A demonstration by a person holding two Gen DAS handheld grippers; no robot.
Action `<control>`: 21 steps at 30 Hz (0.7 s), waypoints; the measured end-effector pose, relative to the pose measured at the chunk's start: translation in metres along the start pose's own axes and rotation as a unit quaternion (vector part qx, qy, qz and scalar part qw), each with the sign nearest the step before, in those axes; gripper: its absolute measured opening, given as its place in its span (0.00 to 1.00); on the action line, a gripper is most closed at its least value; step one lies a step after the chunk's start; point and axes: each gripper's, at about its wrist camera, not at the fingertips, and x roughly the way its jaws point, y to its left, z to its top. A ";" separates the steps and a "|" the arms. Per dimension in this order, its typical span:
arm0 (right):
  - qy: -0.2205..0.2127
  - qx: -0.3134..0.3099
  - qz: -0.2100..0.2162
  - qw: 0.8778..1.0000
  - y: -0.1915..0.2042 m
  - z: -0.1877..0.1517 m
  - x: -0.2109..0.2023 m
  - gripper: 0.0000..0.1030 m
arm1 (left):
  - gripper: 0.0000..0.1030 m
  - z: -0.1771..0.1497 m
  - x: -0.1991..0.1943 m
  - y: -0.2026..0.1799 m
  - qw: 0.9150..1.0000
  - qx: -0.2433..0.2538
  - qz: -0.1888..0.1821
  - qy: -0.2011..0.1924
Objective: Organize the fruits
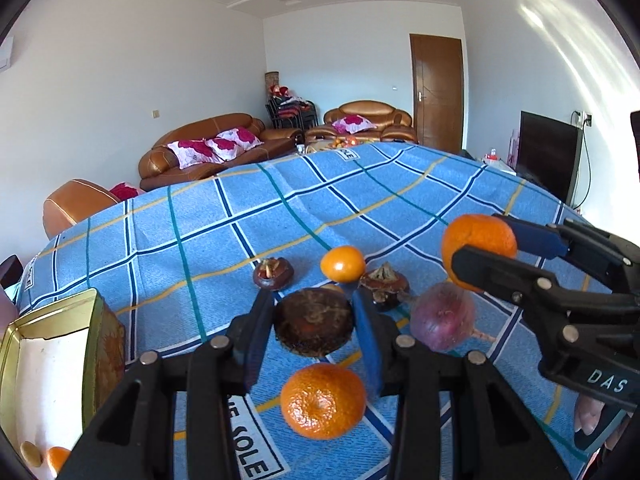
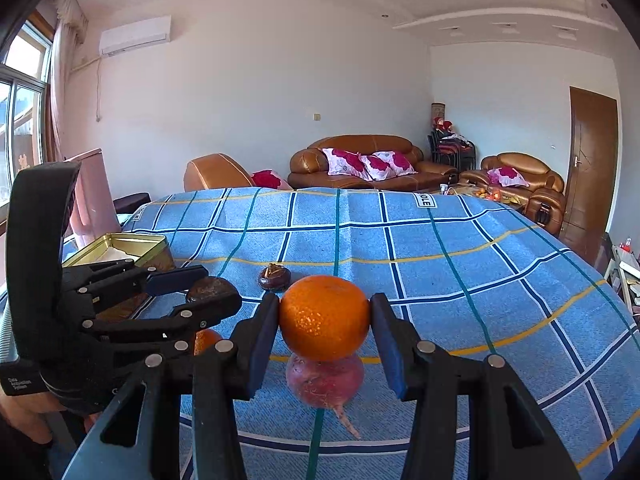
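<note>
The left gripper (image 1: 314, 322) was clamped on a dark brown water chestnut (image 1: 314, 326), held just above the cloth at lower centre of the left wrist view. The chestnut was a flattened disc, its long axis running left to right between the blue pads, its broad rough face tipped toward the camera. The right gripper (image 2: 325, 318) gripped a tangerine (image 2: 324, 317) at the centre of its own view, lifted off the cloth, both pads pressed on its sides; it was nearly round, a little wider than tall.

Directly below the held tangerine, a red-purple radish (image 2: 325, 380) lay on the blue checked tablecloth (image 2: 440, 248), its thin root pointing toward the lower edge of the frame. In the left wrist view, a second tangerine (image 1: 323, 401) lay under the left claw, stem dimple facing up, a smaller one (image 1: 343, 263) sat beyond the chestnut, and two more chestnuts (image 1: 273, 273) (image 1: 385, 280) rested either side of it, sprouted tips up. An open gold tin (image 1: 52, 344) stood at lower left, orange fruit in its bottom corner.

The cloth bore printed letters reading "SOLE" (image 1: 248, 452); the right gripper's body (image 1: 606, 380) showed "DAS". The small white print on the left gripper's body, seen in the right wrist view, was too small to read surely.
</note>
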 end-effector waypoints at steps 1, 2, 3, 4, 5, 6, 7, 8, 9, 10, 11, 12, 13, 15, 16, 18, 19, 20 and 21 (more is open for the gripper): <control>-0.001 -0.001 0.001 1.000 0.000 0.000 0.000 0.47 | 0.41 0.000 -0.002 0.000 1.000 -0.001 0.002 -0.006; -0.002 -0.002 0.002 1.000 0.001 0.000 -0.001 0.47 | 0.41 0.000 -0.005 0.000 1.000 -0.003 0.004 -0.012; -0.003 -0.003 0.003 1.000 0.002 0.000 -0.001 0.47 | 0.41 0.000 -0.007 0.001 1.000 -0.005 0.006 -0.018; -0.005 -0.005 0.004 1.000 0.002 0.000 -0.002 0.47 | 0.41 0.000 -0.009 0.001 1.000 -0.006 0.007 -0.022; -0.007 -0.006 0.004 1.000 0.003 0.000 -0.002 0.47 | 0.41 -0.001 -0.011 0.001 1.000 -0.007 0.008 -0.026; -0.009 -0.008 0.005 1.000 0.004 0.000 -0.003 0.47 | 0.41 -0.001 -0.014 0.003 0.999 -0.009 0.010 -0.031; -0.012 -0.009 0.005 1.000 0.004 0.000 -0.004 0.47 | 0.41 -0.002 -0.015 0.003 0.999 -0.010 0.012 -0.034; -0.014 -0.011 0.005 1.000 0.005 0.000 -0.005 0.47 | 0.41 -0.002 -0.017 0.004 0.999 -0.012 0.012 -0.036; -0.017 -0.012 0.006 1.000 0.005 0.000 -0.006 0.47 | 0.41 -0.002 -0.018 0.004 0.999 -0.013 0.013 -0.040; -0.018 -0.013 0.007 1.000 0.005 0.000 -0.006 0.47 | 0.41 -0.002 -0.019 0.005 0.999 -0.014 0.015 -0.043; -0.020 -0.015 0.007 1.000 0.005 0.000 -0.006 0.47 | 0.41 -0.003 -0.021 0.005 0.999 -0.015 0.016 -0.047; -0.022 -0.016 0.007 1.000 0.006 0.000 -0.007 0.47 | 0.41 -0.003 -0.023 0.005 0.998 -0.016 0.017 -0.051; -0.024 -0.017 0.008 1.000 0.006 0.000 -0.008 0.47 | 0.41 -0.003 -0.024 0.006 0.998 -0.018 0.018 -0.056; -0.027 -0.018 0.009 0.999 0.006 0.000 -0.009 0.47 | 0.41 -0.005 -0.028 0.008 0.998 -0.023 0.019 -0.063; -0.028 -0.019 0.010 0.999 0.006 0.000 -0.009 0.47 | 0.41 -0.005 -0.030 0.009 0.997 -0.025 0.020 -0.068; -0.031 -0.021 0.012 0.999 0.007 0.000 -0.010 0.47 | 0.41 -0.006 -0.033 0.009 0.997 -0.029 0.021 -0.075; -0.033 -0.022 0.013 0.999 0.007 0.000 -0.011 0.47 | 0.41 -0.007 -0.035 0.010 0.996 -0.030 0.023 -0.078; -0.035 -0.023 0.013 0.999 0.008 -0.001 -0.012 0.47 | 0.41 -0.008 -0.036 0.010 0.996 -0.031 0.023 -0.081; -0.037 -0.024 0.014 0.999 0.009 -0.001 -0.013 0.47 | 0.41 -0.008 -0.038 0.010 0.996 -0.032 0.024 -0.084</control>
